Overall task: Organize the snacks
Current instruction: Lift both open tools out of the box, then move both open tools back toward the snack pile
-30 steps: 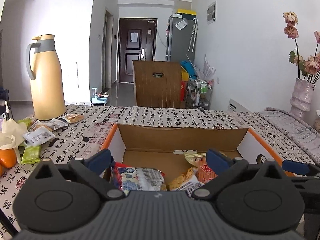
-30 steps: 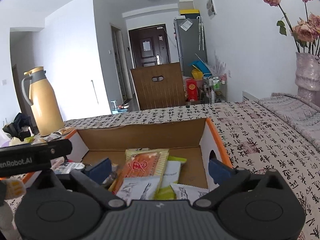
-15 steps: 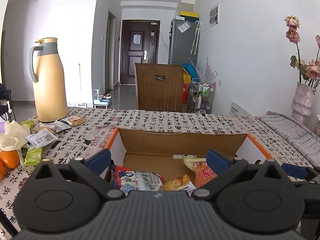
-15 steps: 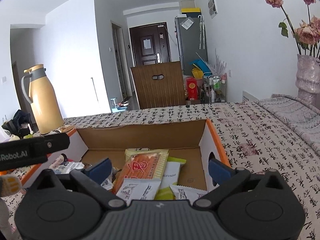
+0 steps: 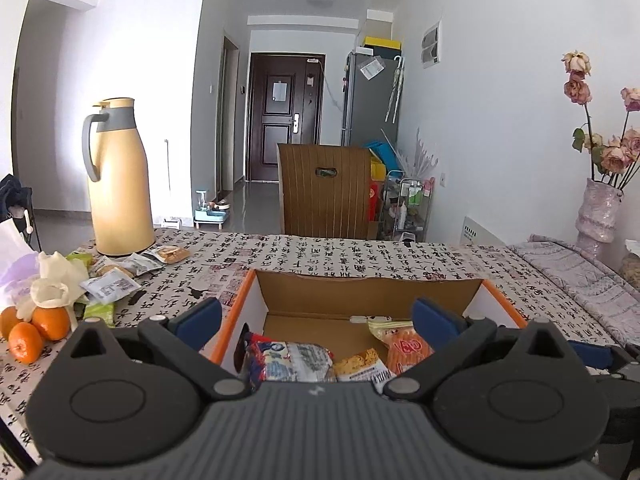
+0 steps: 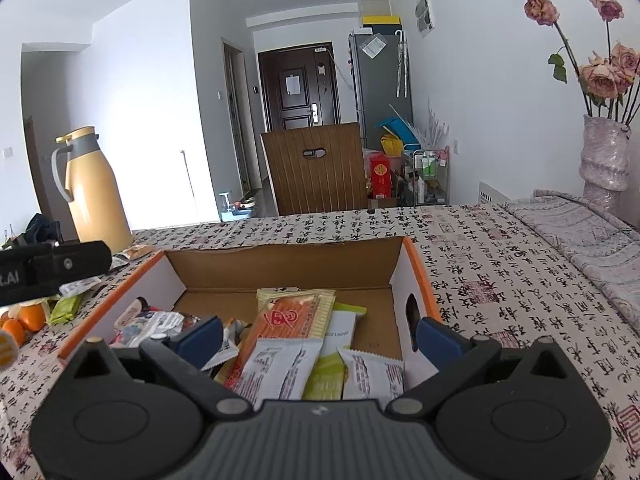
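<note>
1. Both grippers hover at the near edge of the box [image 6: 416, 276]. Left gripper [image 5: 316, 316]: jaws apart, empty. Right gripper [image 6: 320, 330]: jaws apart, empty.
2. Box already holds packets, e.g. an orange pack [image 6: 288, 320].
3. Loose packets [image 5: 110, 286] lie on the table left of the box, w/ more nearer the flask [image 5: 120, 184].
4. Prob. light, thin, crinkly, slick film; contents likely crushable. Pinch the flat sealed edge, gentle squeeze.
5. Oranges [image 5: 36, 328] left of the box could roll if nudged.

An orange-edged brown cardboard box [image 6: 416, 268] was seen at centre frame, a cream-yellow, grey-banded flask [image 5: 120, 184] at left, on a cloth [image 6: 500, 280] patterned with black calligraphy.
</note>
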Demonstrator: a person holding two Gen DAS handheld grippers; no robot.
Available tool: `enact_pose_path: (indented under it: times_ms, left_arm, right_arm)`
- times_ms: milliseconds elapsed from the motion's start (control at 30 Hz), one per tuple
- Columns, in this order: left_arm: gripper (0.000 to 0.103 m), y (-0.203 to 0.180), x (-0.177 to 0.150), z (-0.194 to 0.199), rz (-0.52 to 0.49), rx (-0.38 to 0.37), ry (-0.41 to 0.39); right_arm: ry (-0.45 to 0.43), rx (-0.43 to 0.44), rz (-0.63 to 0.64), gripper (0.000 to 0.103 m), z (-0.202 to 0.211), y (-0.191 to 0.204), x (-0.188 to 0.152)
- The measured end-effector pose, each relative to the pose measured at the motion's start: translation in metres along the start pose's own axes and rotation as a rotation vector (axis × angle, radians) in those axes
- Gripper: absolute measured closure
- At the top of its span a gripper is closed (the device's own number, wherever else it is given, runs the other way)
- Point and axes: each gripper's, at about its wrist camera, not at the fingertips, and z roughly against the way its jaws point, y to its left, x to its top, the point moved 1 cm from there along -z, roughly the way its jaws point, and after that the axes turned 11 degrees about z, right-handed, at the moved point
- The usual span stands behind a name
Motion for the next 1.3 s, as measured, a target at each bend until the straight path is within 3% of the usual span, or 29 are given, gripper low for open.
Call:
enact_pose_path:
  times_ms: [800, 1300]
  left_arm:
    - [0.0, 0.021, -0.042, 0.072, -0.009, -0.005, 0.035]
    - [0.0, 0.054, -0.091, 0.083, -0.007, 0.008, 0.151]
  right_arm:
    - [0.03, -0.01, 0.023, 0.0, 0.083, 0.0, -0.055]
    - [0.114, -0.015, 0.014, 0.0, 0.099, -0.014, -0.103]
